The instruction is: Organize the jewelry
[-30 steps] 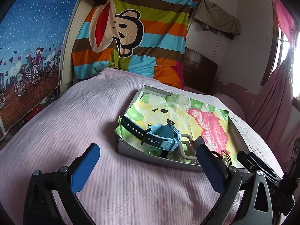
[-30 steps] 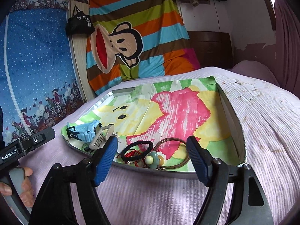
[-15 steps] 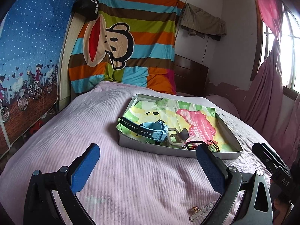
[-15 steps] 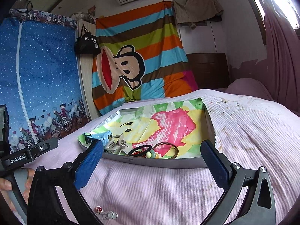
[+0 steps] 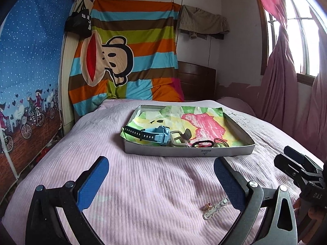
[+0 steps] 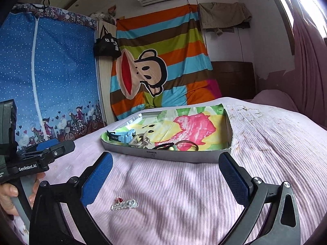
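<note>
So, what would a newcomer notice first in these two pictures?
Probably the striped monkey cloth hanging behind the bed, then the shallow tray with a blue watch and hair ties along its near side. A small white hair clip lies alone on the pink bedcover, nearer the camera.

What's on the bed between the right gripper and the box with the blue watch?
Mostly bare pink bedspread. Only a small white hair clip with a red bead lies there, nearer the right gripper than the box, seen in the right wrist view.
</note>
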